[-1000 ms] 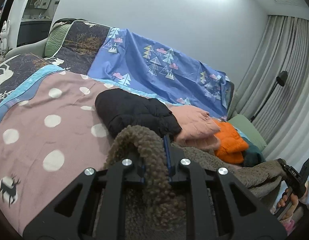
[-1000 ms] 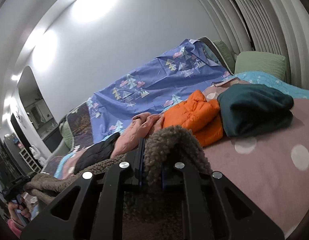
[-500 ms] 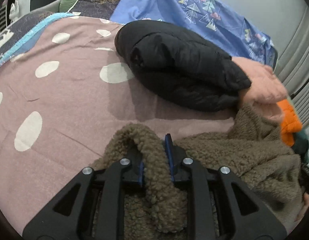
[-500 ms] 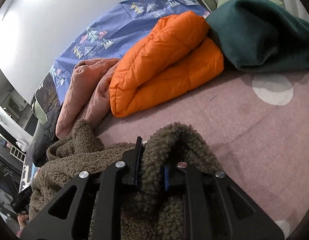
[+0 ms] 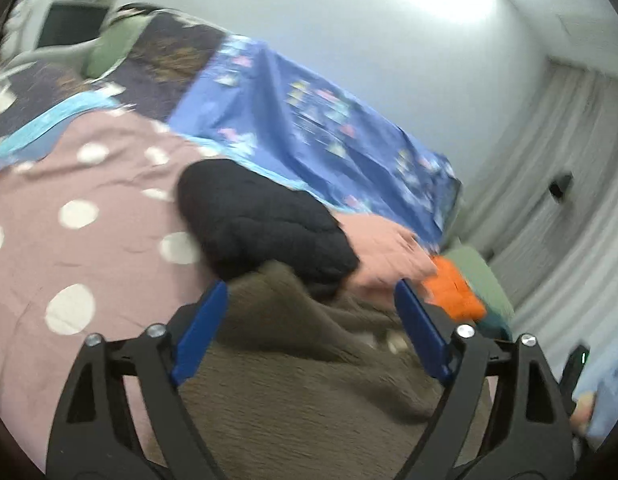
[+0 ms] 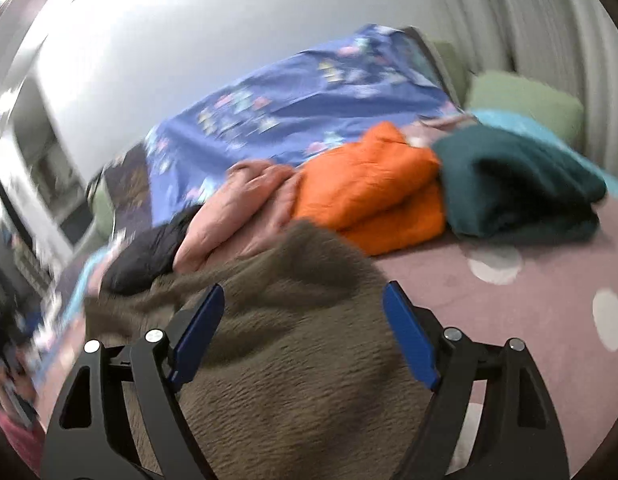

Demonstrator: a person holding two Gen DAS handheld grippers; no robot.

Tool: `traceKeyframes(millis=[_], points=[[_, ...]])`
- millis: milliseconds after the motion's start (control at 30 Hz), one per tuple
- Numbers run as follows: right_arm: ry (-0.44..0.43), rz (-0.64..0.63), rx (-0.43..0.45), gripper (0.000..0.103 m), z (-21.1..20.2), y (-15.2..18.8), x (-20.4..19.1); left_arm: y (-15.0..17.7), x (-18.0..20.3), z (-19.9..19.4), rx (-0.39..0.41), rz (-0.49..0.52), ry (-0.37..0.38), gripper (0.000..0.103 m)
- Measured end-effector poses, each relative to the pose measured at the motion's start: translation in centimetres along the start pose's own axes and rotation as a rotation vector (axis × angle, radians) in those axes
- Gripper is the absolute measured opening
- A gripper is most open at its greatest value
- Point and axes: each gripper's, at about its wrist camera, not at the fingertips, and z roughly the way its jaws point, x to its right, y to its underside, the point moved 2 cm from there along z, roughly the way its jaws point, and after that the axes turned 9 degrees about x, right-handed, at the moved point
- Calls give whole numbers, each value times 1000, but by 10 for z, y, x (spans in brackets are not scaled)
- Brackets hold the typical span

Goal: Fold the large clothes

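Observation:
A brown fleece garment (image 5: 309, 380) lies on the pink polka-dot bed cover (image 5: 69, 240), just below both grippers; it also shows in the right wrist view (image 6: 293, 344). My left gripper (image 5: 311, 292) is open and empty above the fleece's near left part. My right gripper (image 6: 305, 292) is open and empty above its right part. Both views are blurred by motion.
Folded clothes lie in a row behind the fleece: a black jacket (image 5: 261, 220), a pink one (image 6: 245, 208), an orange one (image 6: 373, 184) and a dark green one (image 6: 517, 184). A blue patterned sheet (image 5: 309, 120) covers the headboard. Green pillows (image 6: 525, 104) and curtains stand at the right.
Both grippers have opened and let go of the brown fleece, which now lies on the bed. Both have lifted and tilted back up towards the wall.

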Motion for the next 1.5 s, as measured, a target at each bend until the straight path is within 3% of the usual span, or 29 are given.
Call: traceKeyframes(millis=[33,100,133,200,267,300,367,467,500,533,567,633,667,700,733,767,833,900,967,1033,1067,1100,1167,1200,1267,1367,1467,1500], points=[[-5,-70,-6,68,5,1,-16,6,14,7,-24,53,-2,72],[-15,-173,-22,59,23,4,-45,24,45,27,-93,176,-10,44],[-30,-222,-34,57,30,7,-57,37,60,43,-147,242,-10,39],[-62,-360,-73,57,49,13,-81,58,79,68,-231,351,-11,36],[-48,-493,-126,57,68,20,-92,76,87,88,-271,474,-65,36],[-32,-534,-164,57,79,23,-92,84,91,103,-293,560,-102,40],[-53,-515,-253,57,94,28,-87,89,90,120,-345,624,-105,52],[-147,-402,-368,76,112,36,-81,98,87,147,-441,682,-113,82],[-159,-400,-399,76,118,43,-81,106,87,159,-447,746,-127,84],[-137,-407,-427,70,129,54,-80,110,85,167,-451,785,-147,85],[-83,-415,-450,42,140,65,-78,117,82,176,-464,821,-176,86],[-45,-400,-403,19,140,66,-75,127,74,191,-508,814,-176,72],[-46,-386,-363,9,133,60,-73,129,78,190,-517,809,-124,45],[-44,-358,-304,8,123,48,-71,128,84,185,-498,826,-98,16],[-43,-333,-255,7,113,38,-69,125,88,180,-461,852,-119,0],[-45,-303,-206,7,103,24,-66,115,93,175,-388,882,-186,0],[-55,-267,-171,7,95,8,-63,90,96,169,-290,833,-213,0],[-37,-254,-154,7,98,4,-61,73,91,175,-285,764,-224,0],[-17,-258,-216,8,121,21,-56,72,83,185,-308,739,-237,0],[-30,-250,-392,13,156,59,-46,79,72,191,-364,688,-210,18],[-33,-242,-400,16,164,64,-47,83,64,195,-407,674,-211,47],[-44,-240,-380,17,159,63,-47,87,60,194,-398,691,-246,67],[-85,-223,-345,27,144,51,-49,84,53,185,-367,725,-314,82],[-104,-218,-326,32,133,44,-47,82,50,184,-363,725,-317,83],[-84,-216,-241,54,111,28,-37,74,38,177,-331,742,-362,87],[28,-256,-164,57,96,5,-10,66,24,168,-311,742,-387,92],[115,-308,-214,63,114,1,17,59,3,176,-355,676,-382,96],[91,-303,-250,64,124,6,19,61,1,179,-375,652,-356,87]])
